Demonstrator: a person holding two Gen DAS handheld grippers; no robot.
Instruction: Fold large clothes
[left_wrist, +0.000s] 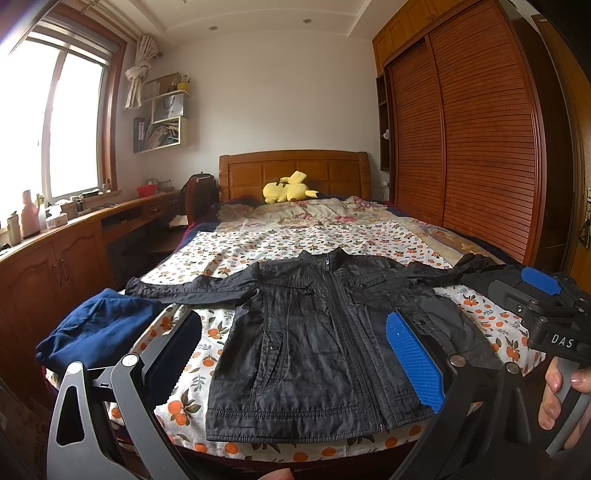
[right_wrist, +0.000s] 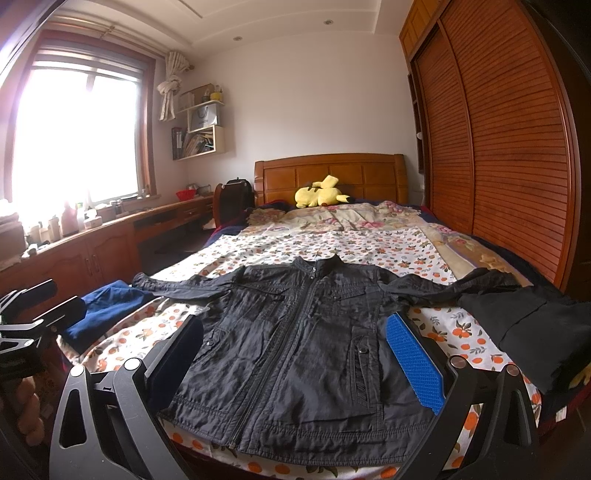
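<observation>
A black zip-up jacket (left_wrist: 314, 347) lies flat and face up on the bed, zipped, with both sleeves spread out sideways; it also shows in the right wrist view (right_wrist: 295, 354). My left gripper (left_wrist: 295, 365) is open and empty, held above the jacket's lower hem. My right gripper (right_wrist: 291, 365) is open and empty, also above the hem. The right gripper also shows at the right edge of the left wrist view (left_wrist: 546, 295). The left gripper shows at the left edge of the right wrist view (right_wrist: 40, 306).
A folded navy garment (left_wrist: 99, 328) lies at the bed's left edge. A dark folded garment (right_wrist: 528, 328) lies at the right edge. A yellow plush toy (left_wrist: 288, 190) sits by the headboard. A wooden desk (left_wrist: 74, 236) runs along the left, a wardrobe (left_wrist: 480, 147) along the right.
</observation>
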